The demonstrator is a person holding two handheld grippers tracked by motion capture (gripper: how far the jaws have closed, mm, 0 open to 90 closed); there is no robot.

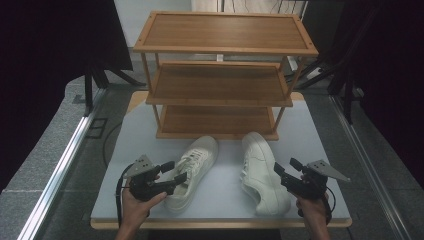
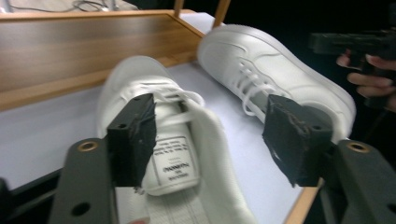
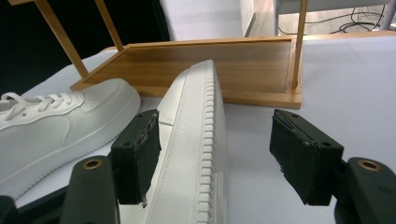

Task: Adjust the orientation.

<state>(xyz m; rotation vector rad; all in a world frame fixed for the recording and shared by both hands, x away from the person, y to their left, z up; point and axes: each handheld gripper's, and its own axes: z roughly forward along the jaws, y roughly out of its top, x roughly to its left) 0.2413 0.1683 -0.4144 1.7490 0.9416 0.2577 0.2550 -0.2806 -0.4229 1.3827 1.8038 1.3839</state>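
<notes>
Lab: black curtains, cabled floor

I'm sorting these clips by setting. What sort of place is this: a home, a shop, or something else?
Most likely a lab or studio set up for recording, not a home. A bare wooden shoe rack and two white sneakers sit on a plain grey table, ringed by black curtains and stand legs.

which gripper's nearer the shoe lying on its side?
Right. The right gripper is open at the heel of the tipped shoe, its fingers straddling the sole. The left gripper is at the upright shoe.
</notes>
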